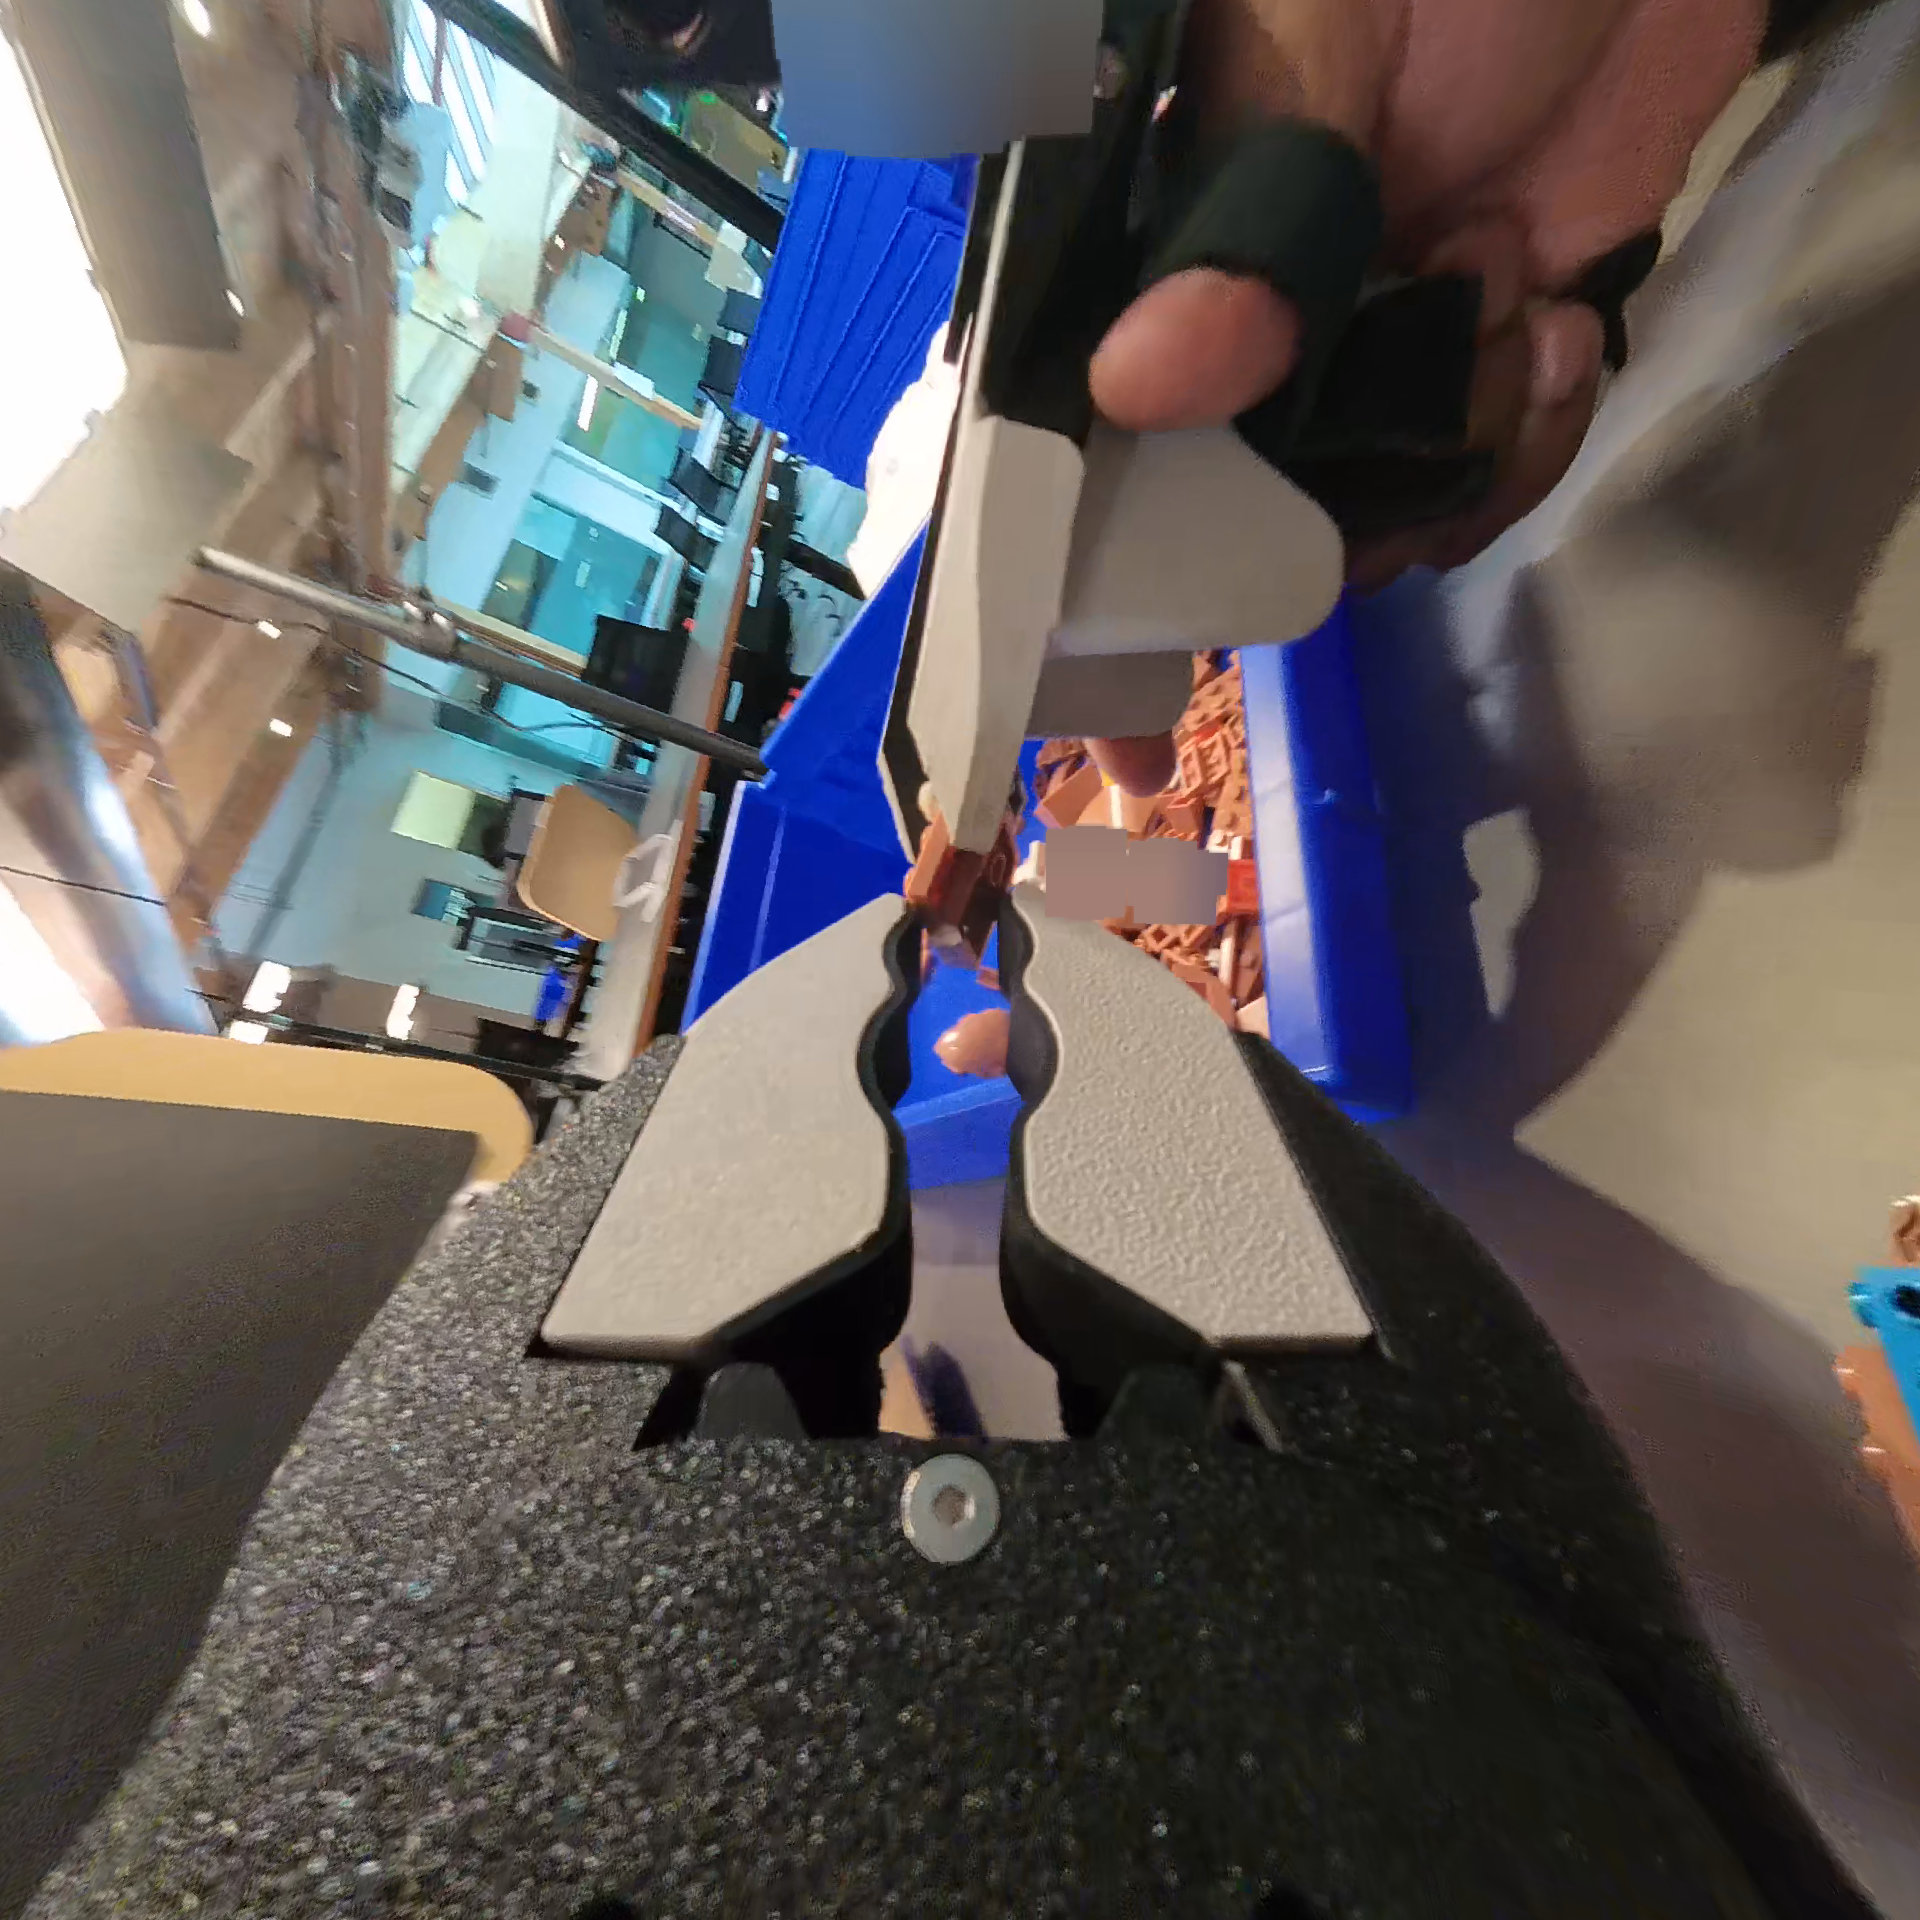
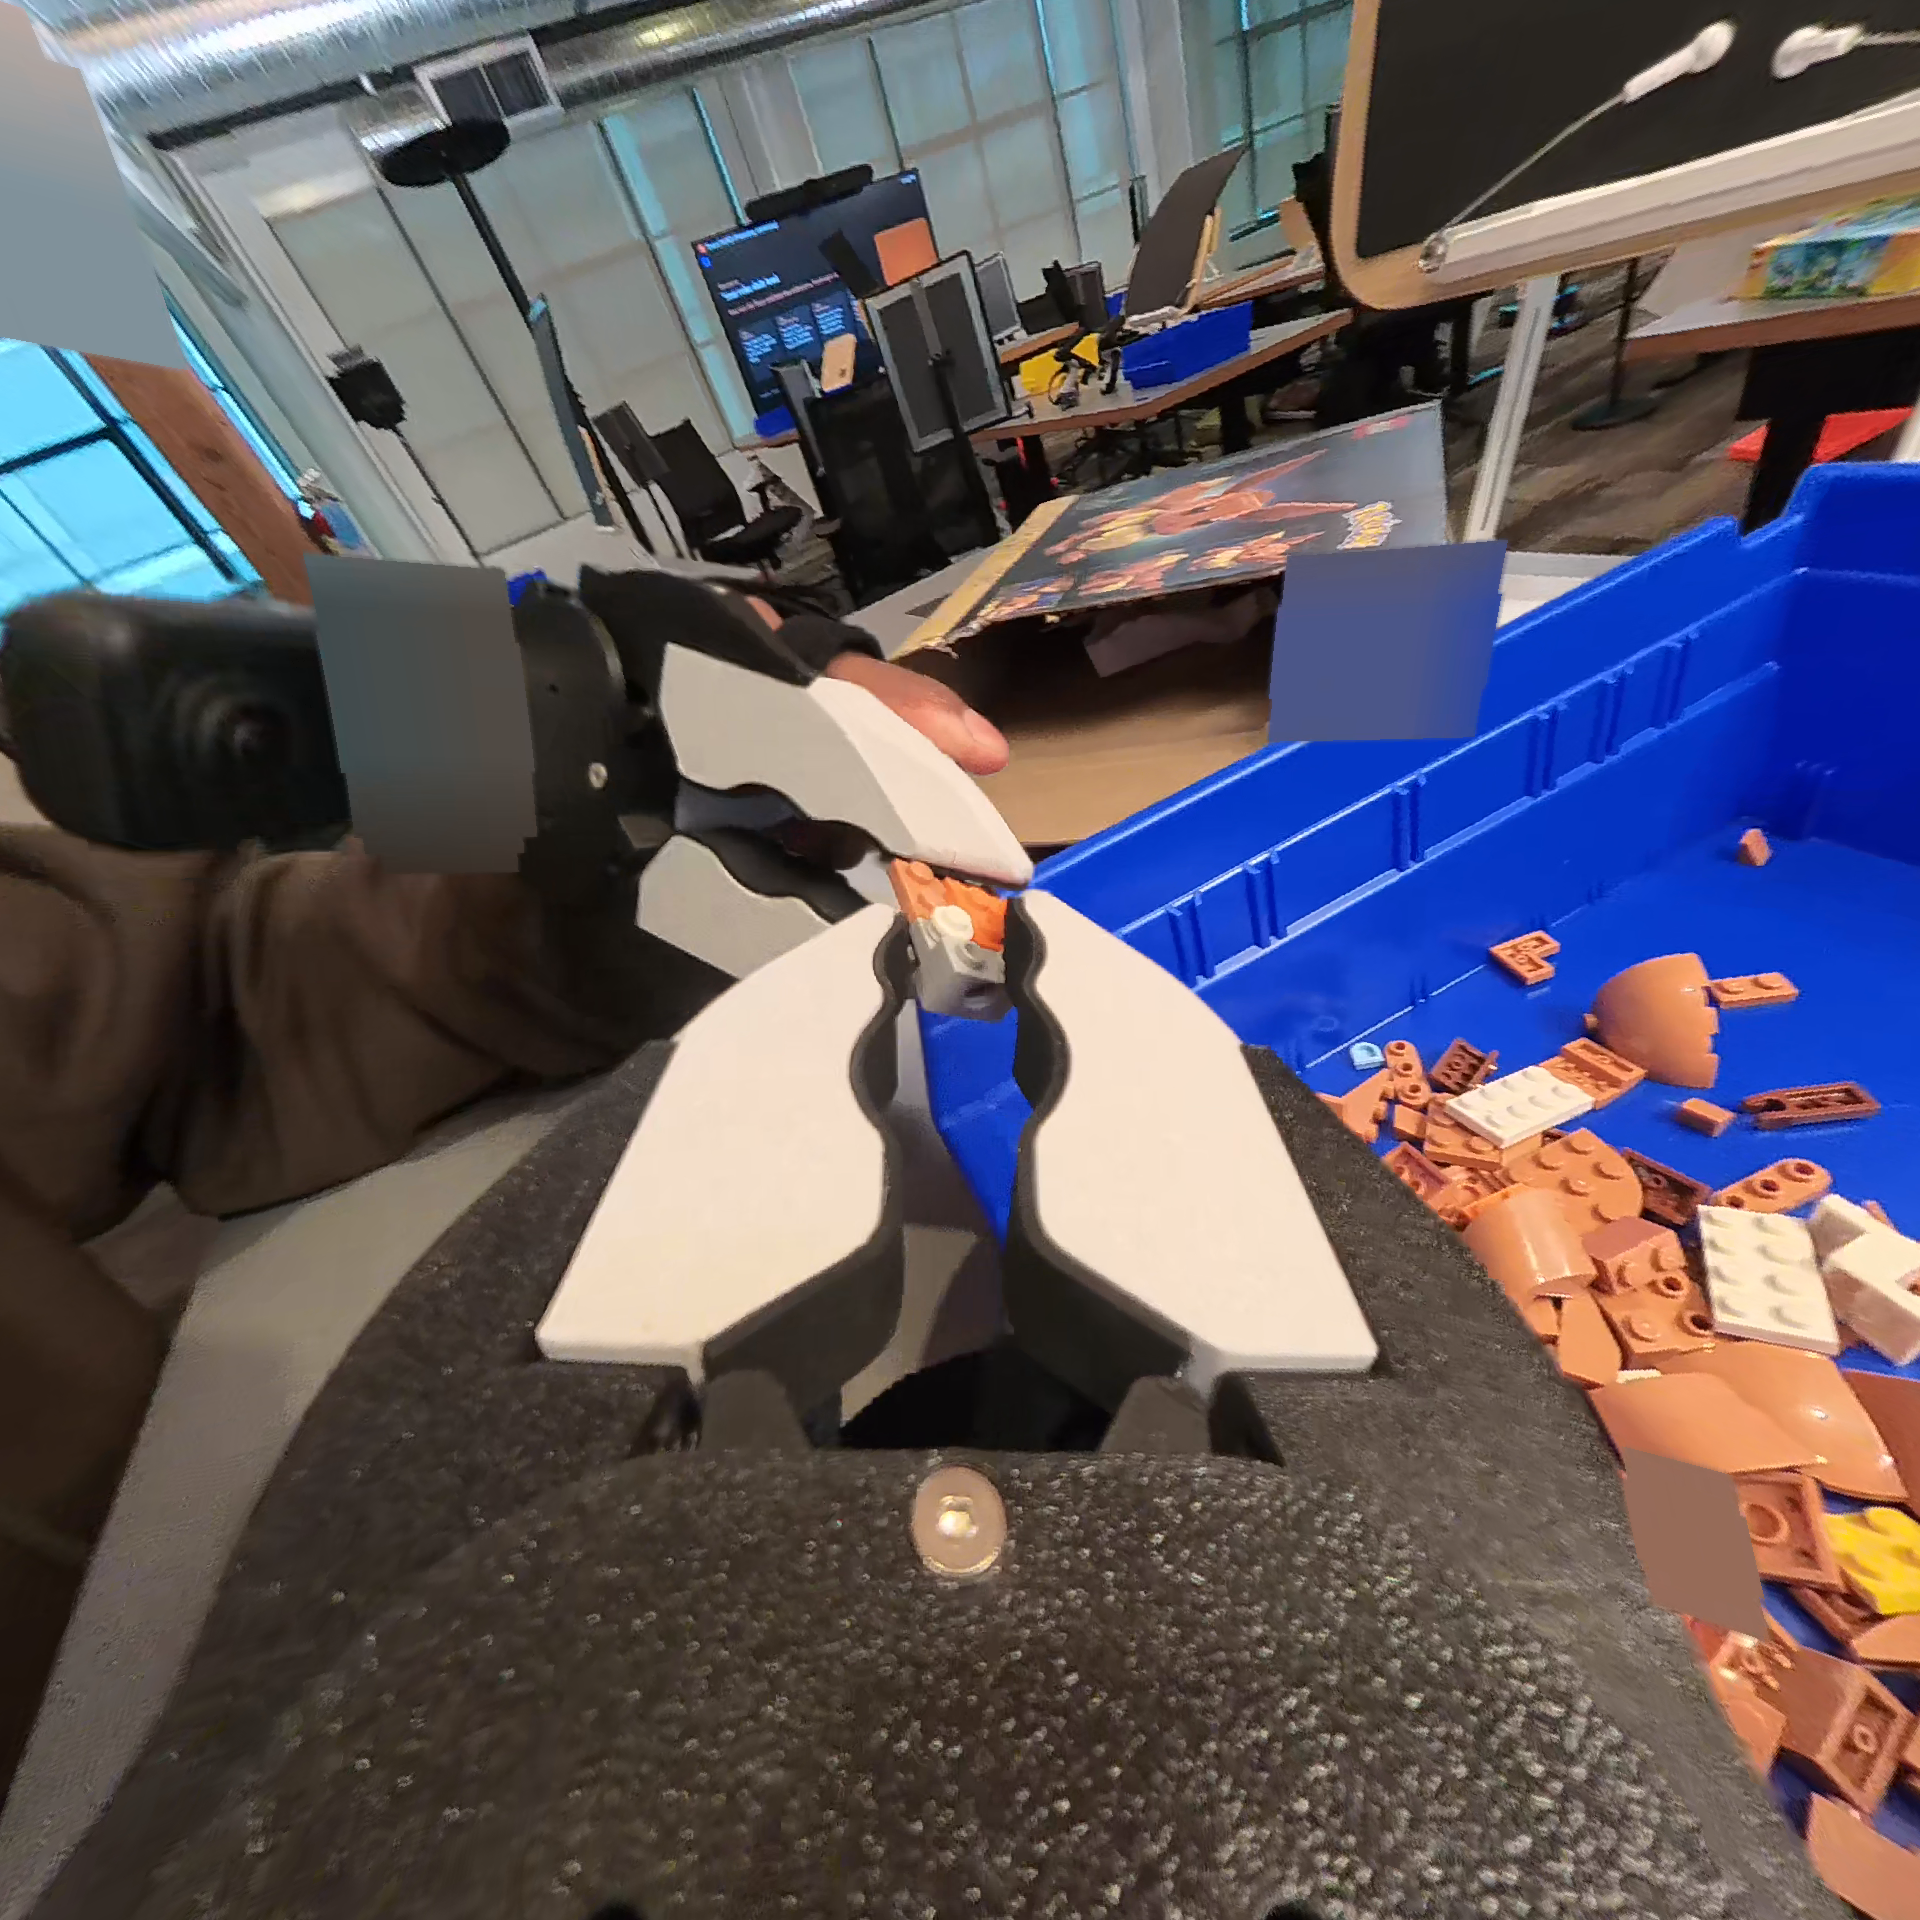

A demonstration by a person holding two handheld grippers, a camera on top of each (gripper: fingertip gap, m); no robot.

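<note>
Left gripper [image 1: 951, 914]: body of black, coarse-grained speckled material, with one silver countersunk screw [image 1: 950, 1507] set centrally behind the jaws. Fingers [image 1: 748, 1143] are flat, light grey, textured plates with wavy black inner edges. Right gripper [image 2: 956, 920]: same build, with a matching screw [image 2: 957, 1522] and pale grey fingers [image 2: 1174, 1174]. A black camera housing [image 2: 156, 717] is mounted on the left unit. The person wears a brown sleeve [image 2: 312, 1018] and a black fingerless glove [image 1: 1278, 218].

Open office — glazed partition walls [image 2: 623, 260], desks [image 2: 1174, 384], black chairs [image 2: 717, 499], dark screen [image 2: 821, 281], ceiling ducts [image 2: 343, 42].
</note>
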